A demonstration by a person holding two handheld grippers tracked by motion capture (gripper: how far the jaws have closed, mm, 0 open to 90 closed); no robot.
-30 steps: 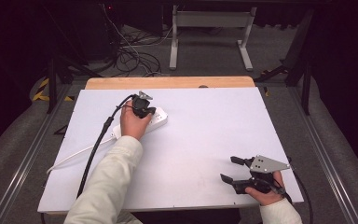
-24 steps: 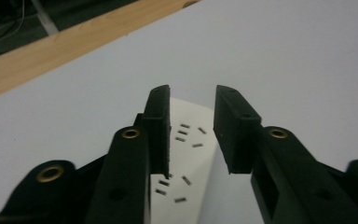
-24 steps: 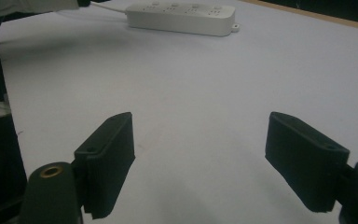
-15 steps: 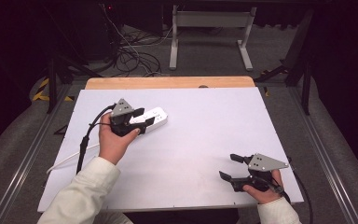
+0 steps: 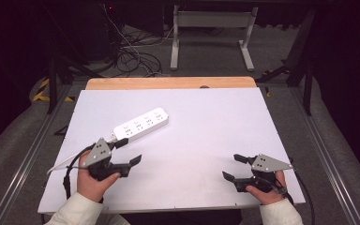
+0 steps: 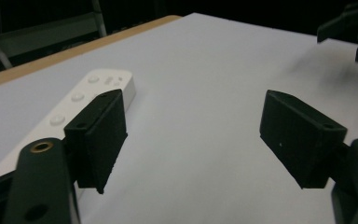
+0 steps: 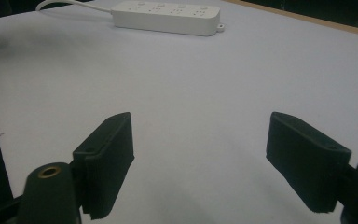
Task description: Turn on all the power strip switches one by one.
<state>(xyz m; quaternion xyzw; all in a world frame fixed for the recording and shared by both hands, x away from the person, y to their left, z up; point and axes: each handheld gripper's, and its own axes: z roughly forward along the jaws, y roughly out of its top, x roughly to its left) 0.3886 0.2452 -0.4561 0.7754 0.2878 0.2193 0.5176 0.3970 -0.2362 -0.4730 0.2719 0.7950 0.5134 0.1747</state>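
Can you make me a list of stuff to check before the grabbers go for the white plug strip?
1. Left gripper open, nothing between its jaws: ok.
2. Right gripper open and empty: ok.
3. Power strip lying flat on the table, sockets up: ok.
4. Bare table between right gripper and strip: ok.
5. Left gripper touching the strip: cannot tell, it sits very close to the near end.
6. Where the strip's cord ends: cannot tell.

A white-topped table (image 5: 206,140) with a wooden far edge carries a white power strip (image 5: 140,124) at centre left, its cable apparently trailing toward the lower left.
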